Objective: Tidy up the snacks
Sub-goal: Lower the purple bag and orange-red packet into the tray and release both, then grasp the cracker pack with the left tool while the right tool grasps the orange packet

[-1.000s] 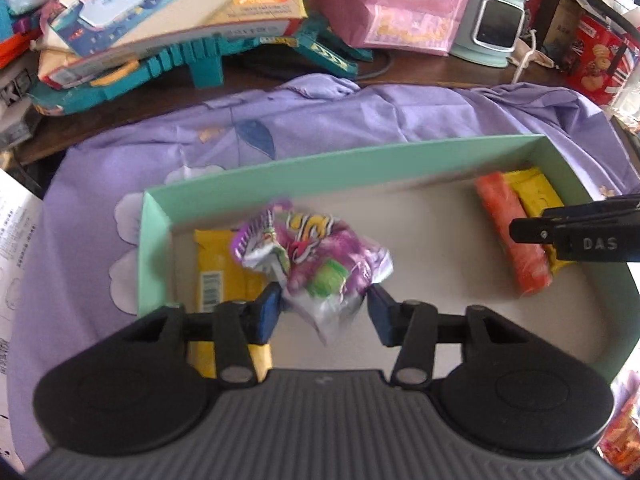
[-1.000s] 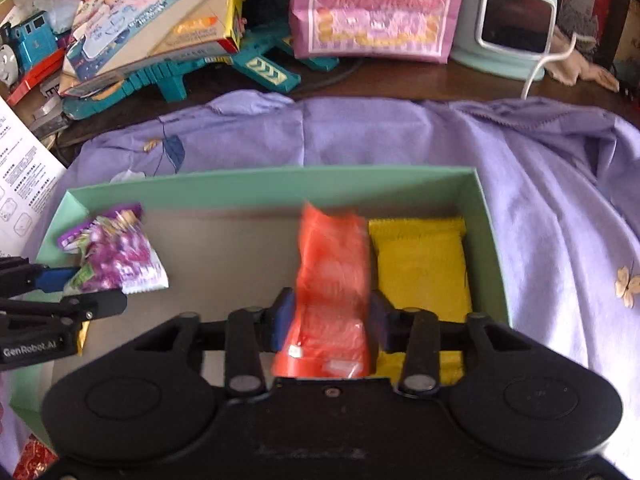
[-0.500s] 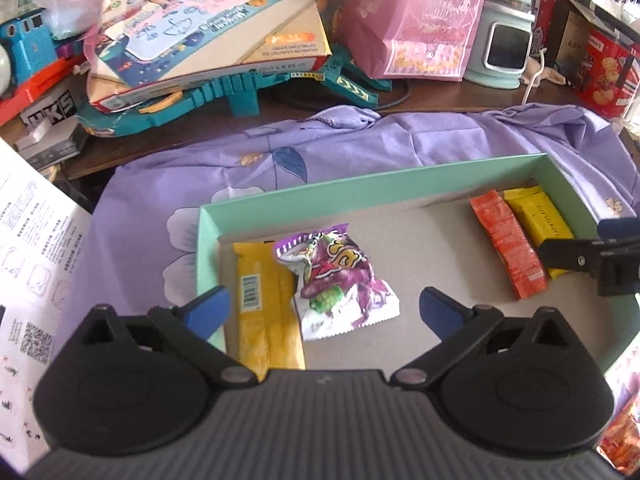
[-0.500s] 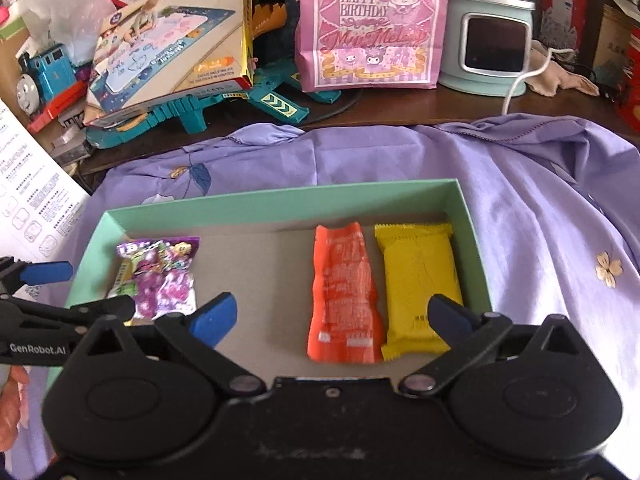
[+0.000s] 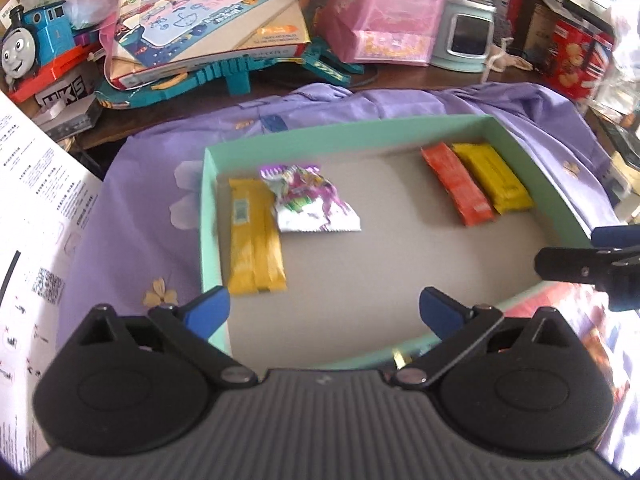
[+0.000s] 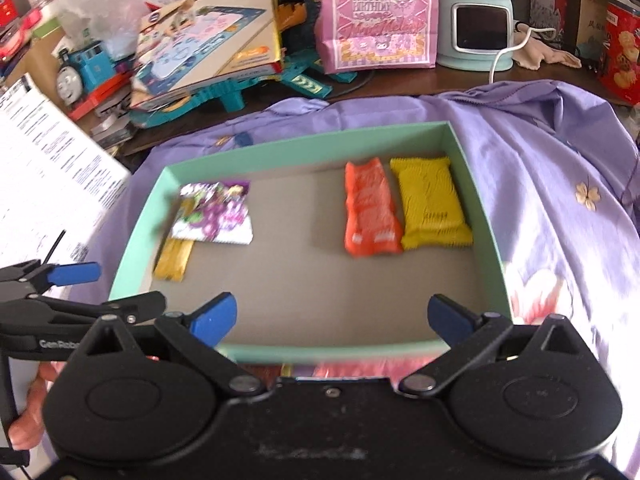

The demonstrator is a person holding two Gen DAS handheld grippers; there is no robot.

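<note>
Both grippers have pulled back and let go: my left gripper (image 5: 324, 312) and right gripper (image 6: 332, 318) gape empty over the shallow mint-green cardboard box (image 6: 304, 146). Inside, purple foil snack pouch (image 5: 310, 202) far left, orange wrapper (image 6: 370, 210) far right.

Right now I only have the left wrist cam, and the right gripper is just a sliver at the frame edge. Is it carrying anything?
Observer: No. On the right wrist view the right gripper has its jaws wide open with nothing between them. The orange packet lies flat in the box, side by side with the yellow packet.
Operator: Can you see what is holding the left gripper?
Observer: Partly. The same view shows the left gripper at the lower left, outside the box's left wall, with the fingers of a hand below it.
</note>
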